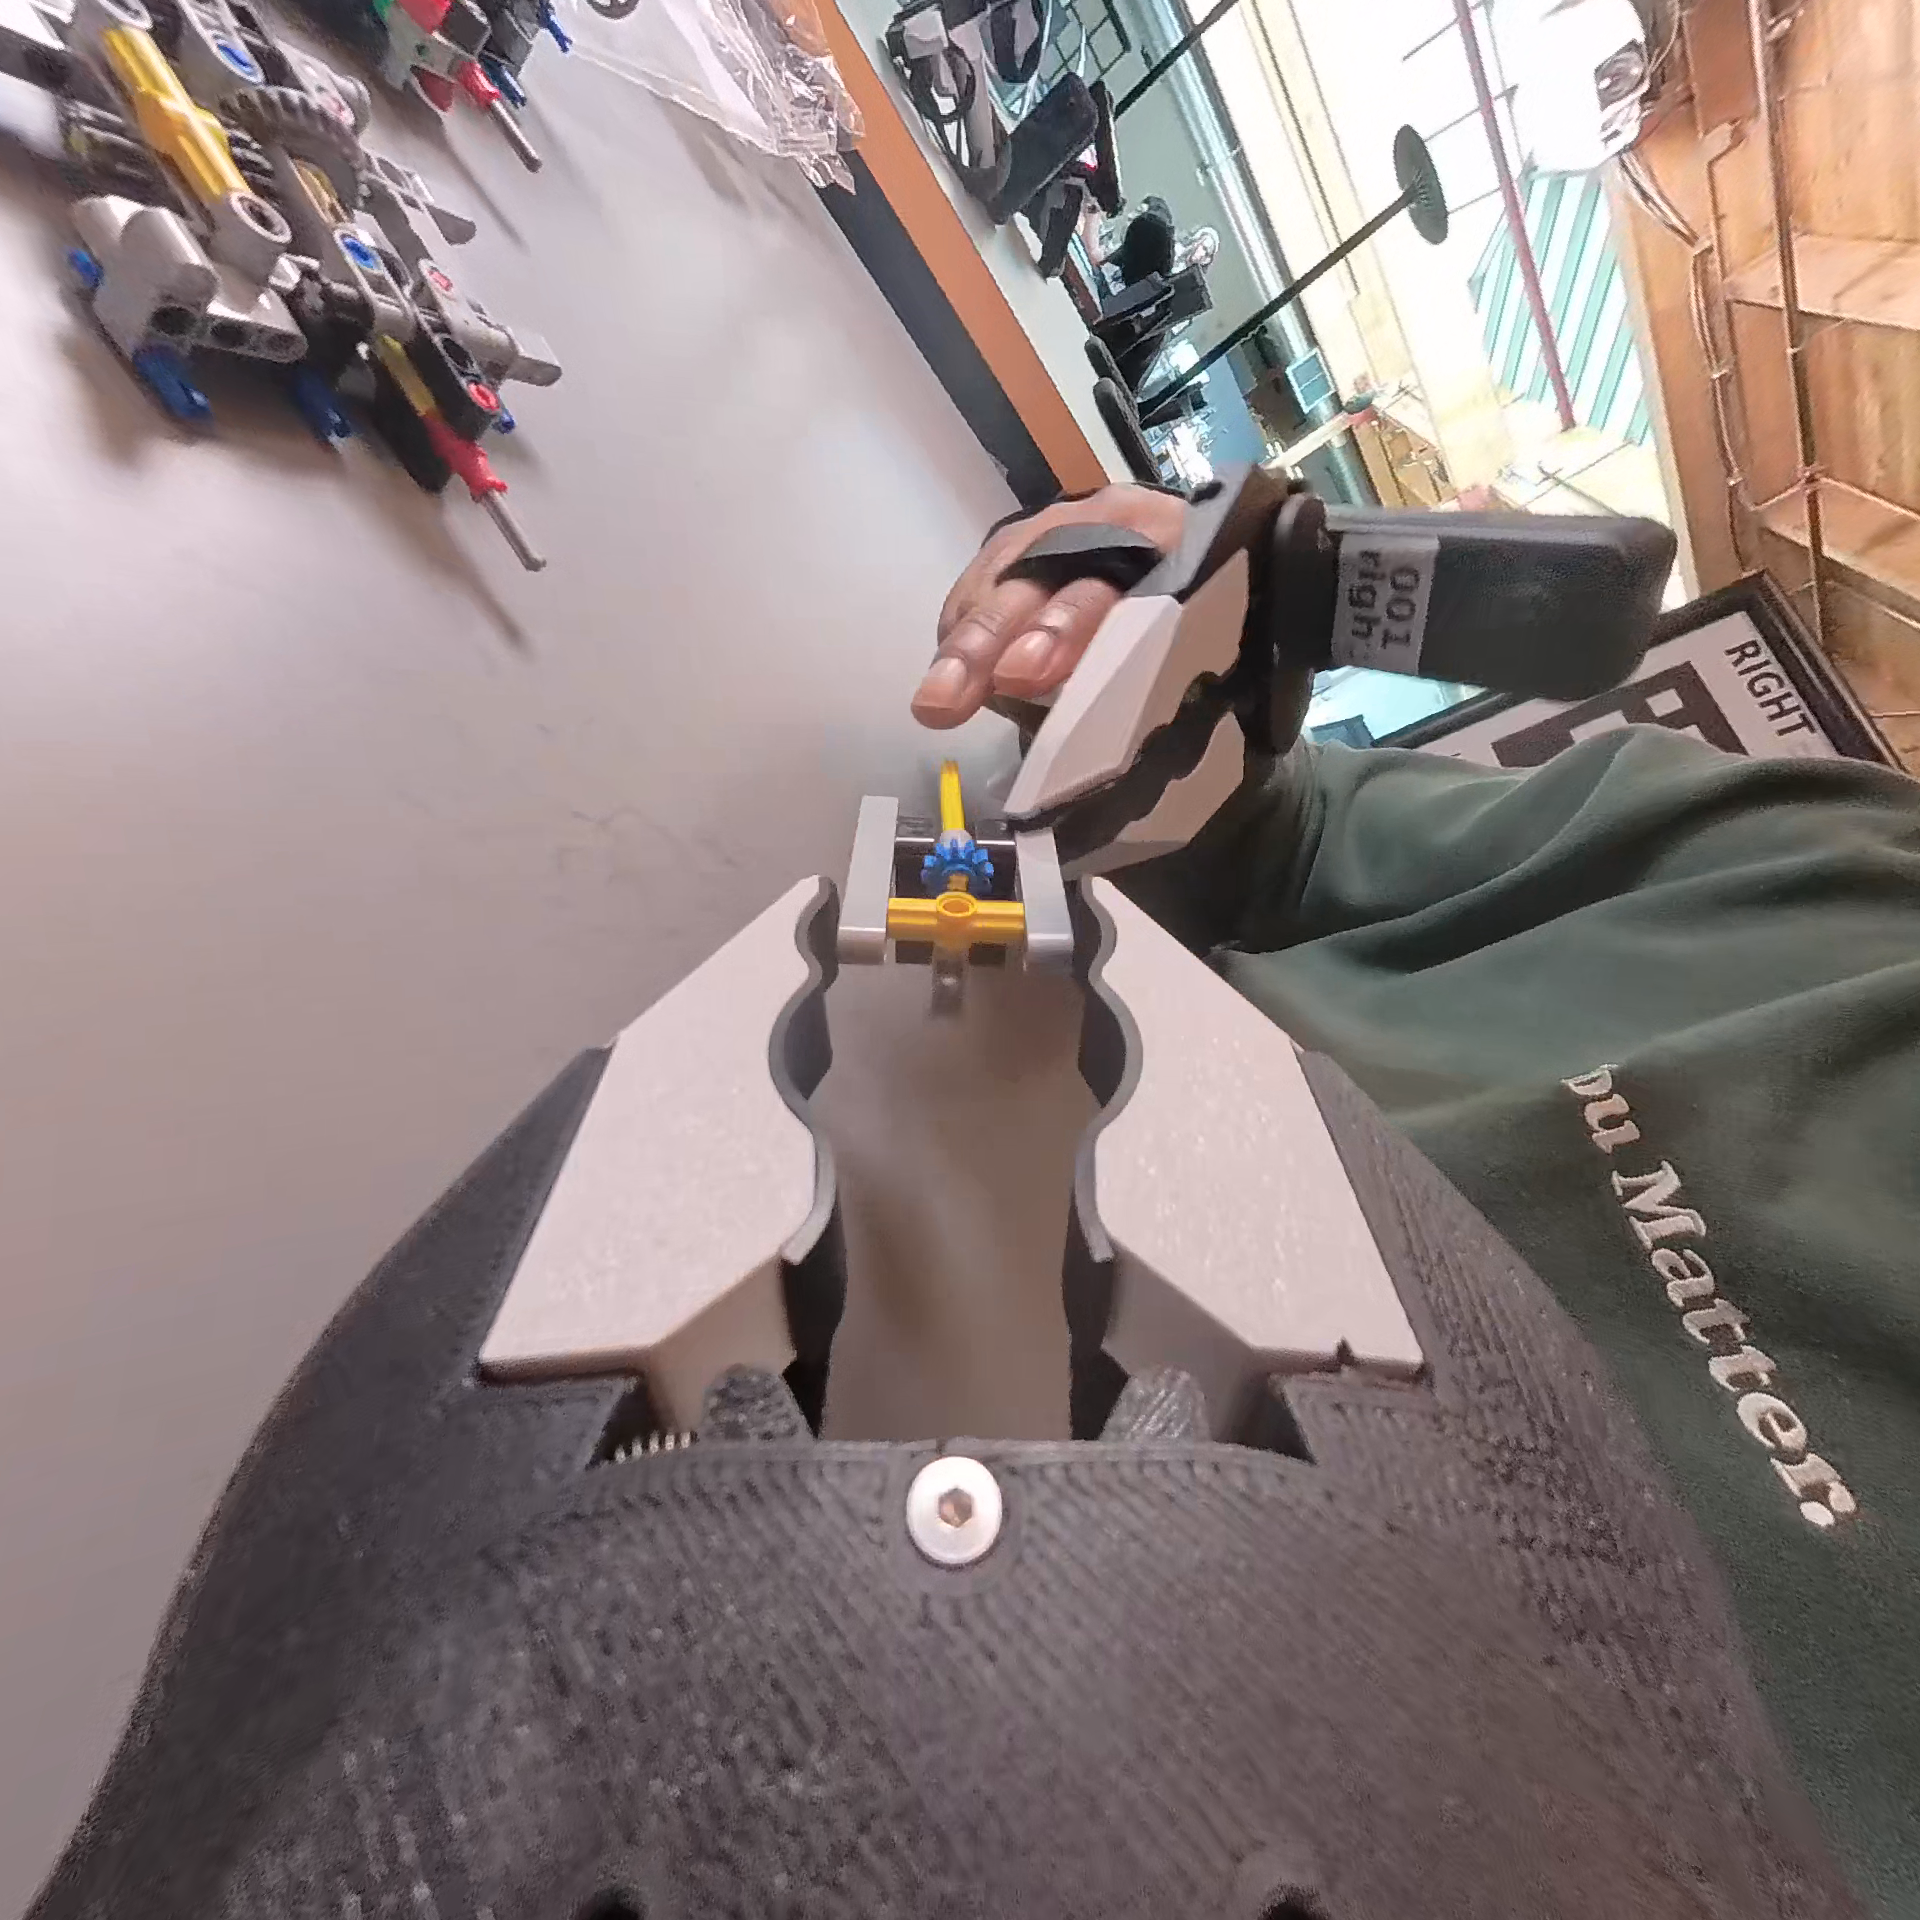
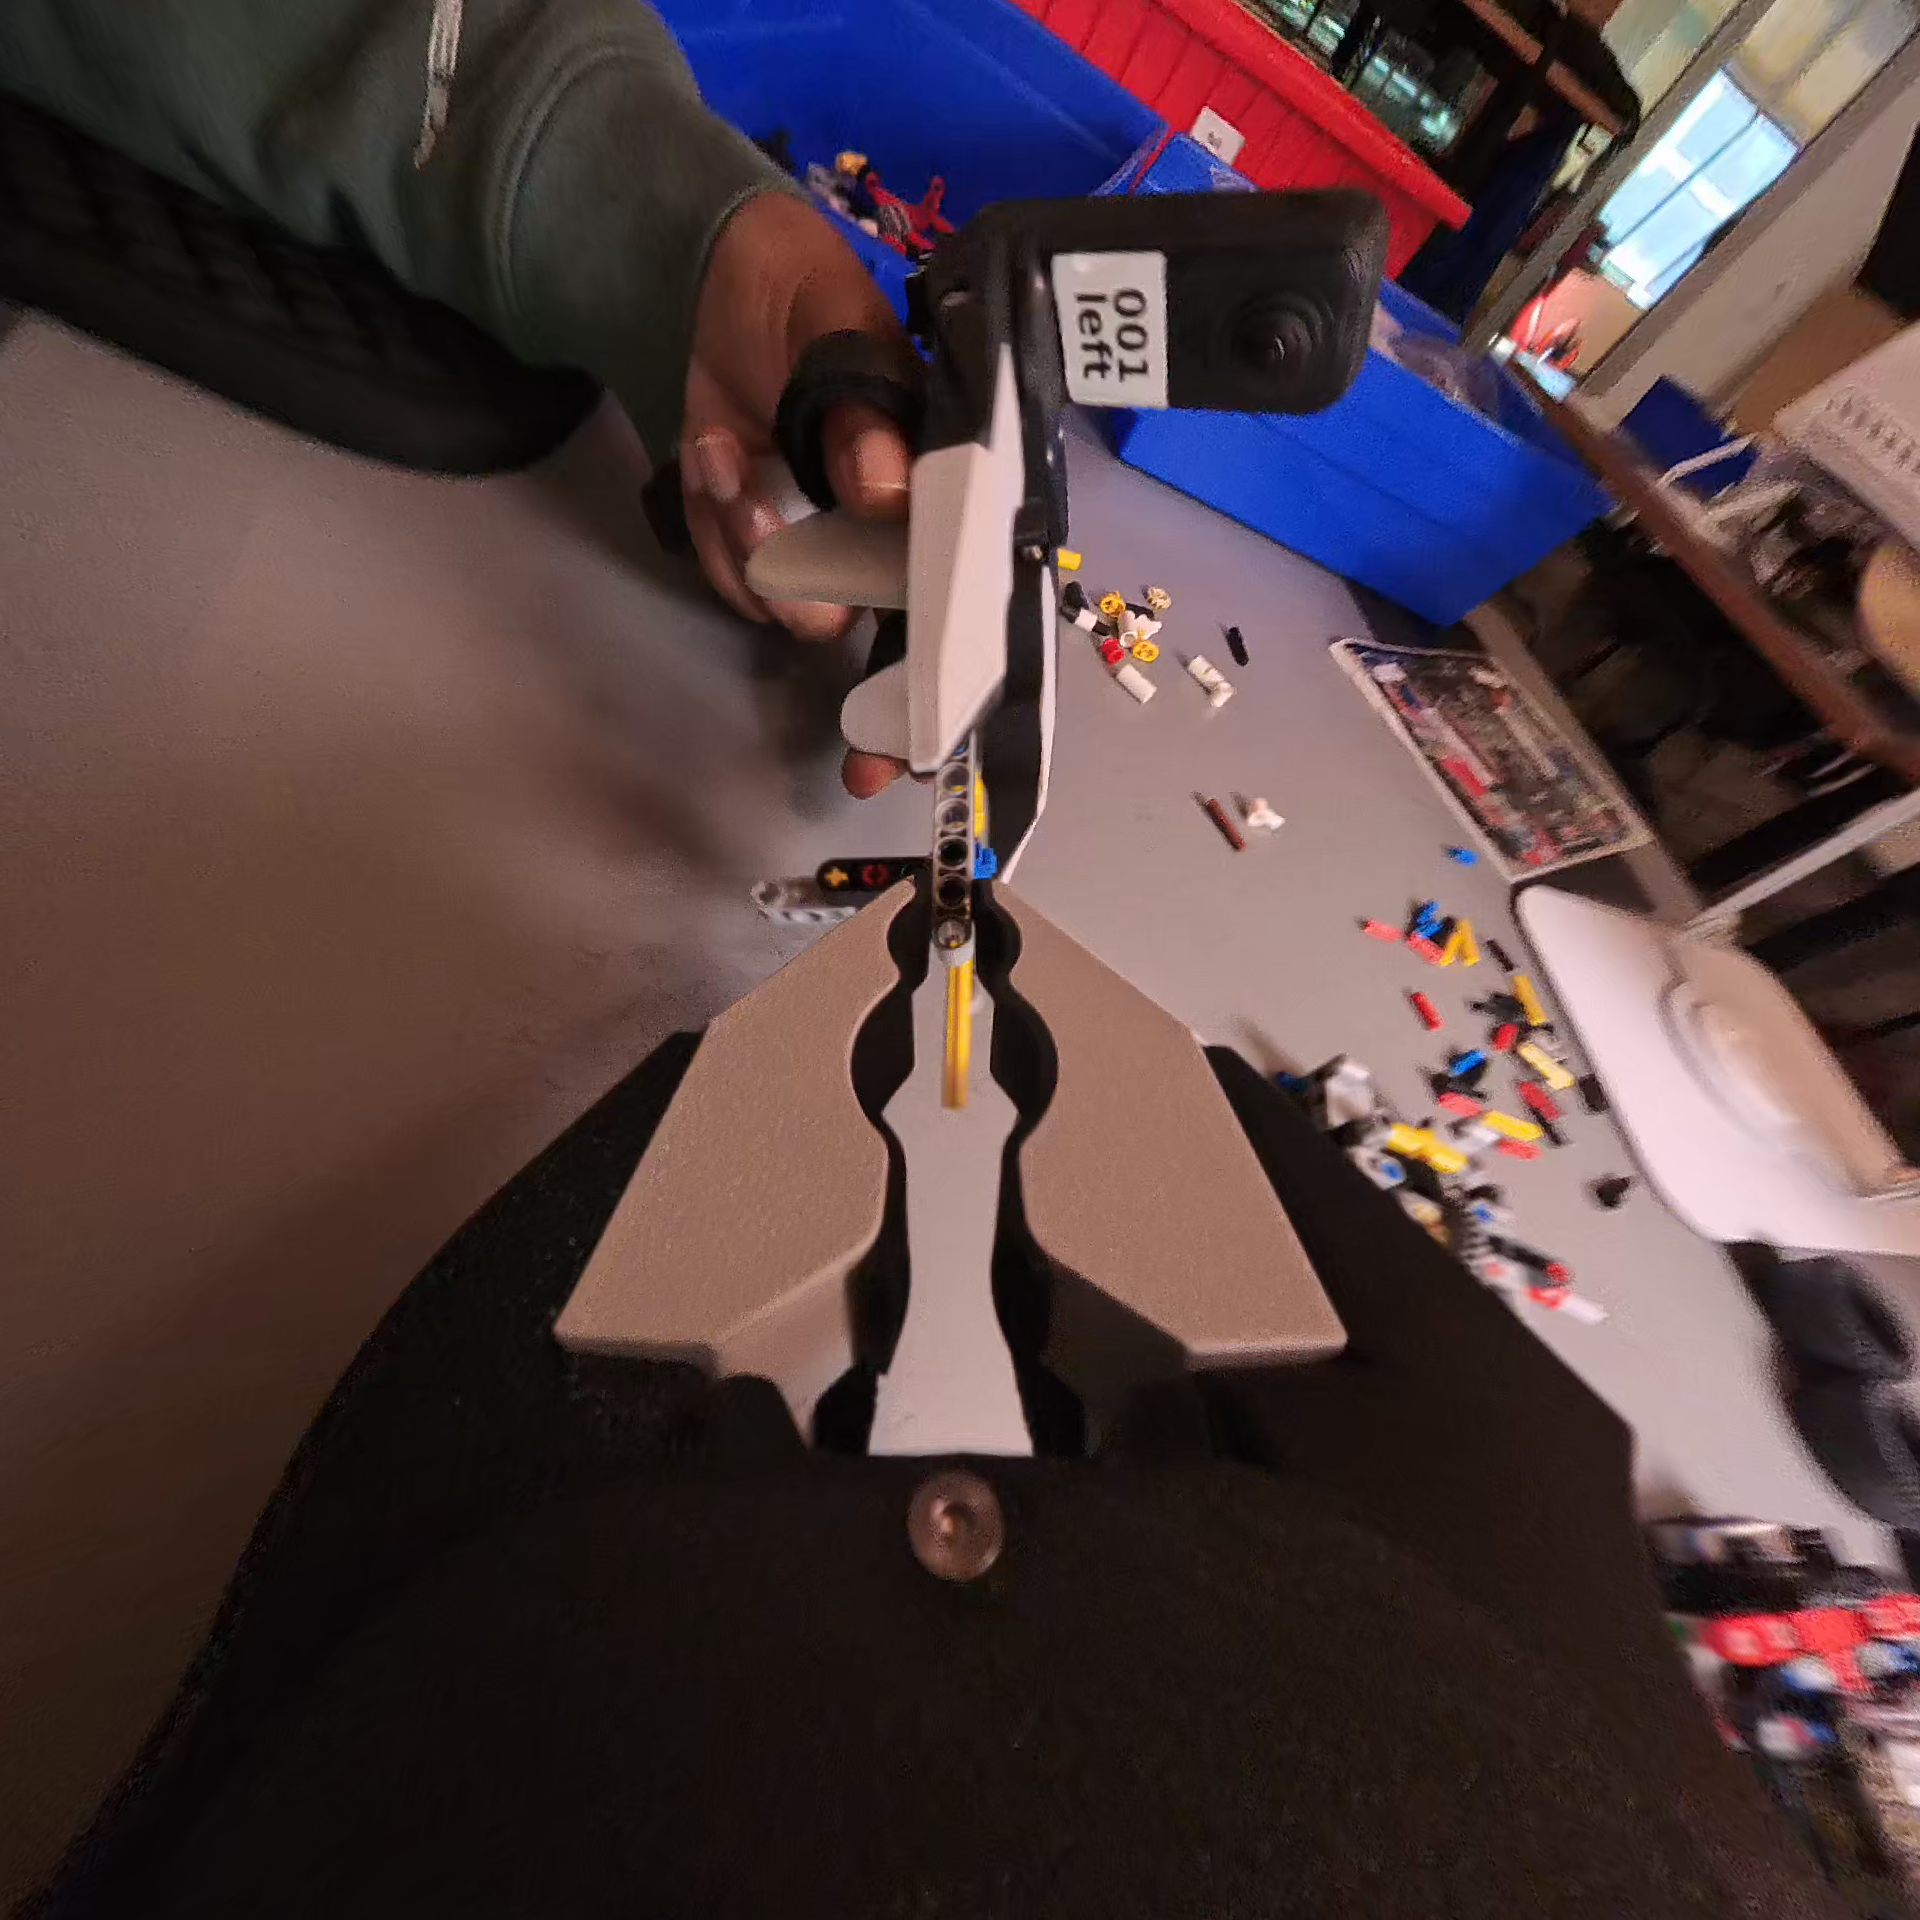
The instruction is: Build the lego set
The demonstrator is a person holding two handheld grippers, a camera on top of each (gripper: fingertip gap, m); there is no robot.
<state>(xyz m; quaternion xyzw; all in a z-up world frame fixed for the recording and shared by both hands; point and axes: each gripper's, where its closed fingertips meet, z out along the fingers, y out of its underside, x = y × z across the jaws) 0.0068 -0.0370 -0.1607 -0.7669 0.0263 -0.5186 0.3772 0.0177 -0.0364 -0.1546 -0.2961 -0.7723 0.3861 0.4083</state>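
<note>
Grey plastic brick frame (image 1: 954, 906) clamped between both grippers above the worktop (image 1: 312, 831).
Left gripper (image 1: 956, 925) pinches its beams; right gripper (image 2: 951, 914) clamps the perforated end; yellow axle (image 1: 948, 781) runs lengthwise toward 12 o'clock, carrying a toothed blue gear (image 1: 953, 860).

Grippers: two are seen, the left gripper (image 1: 956, 914) and the right gripper (image 2: 951, 914).
Hands: two are seen, one hand (image 1: 1039, 613) at 12 o'clock in the left wrist view, another hand (image 2: 790, 436) at 11 o'clock in the right wrist view.
Small frame assemblies: one is counted, the grey frame (image 1: 951, 899), held between both grippers.
Blue gears: one (image 1: 948, 864).
Yellow axles: one (image 2: 958, 1039).
Blue bins: two are counted (image 2: 1351, 468) at 1 o'clock.
Loose bricks: too many for a count (image 2: 1475, 1039) at 3 o'clock.
</note>
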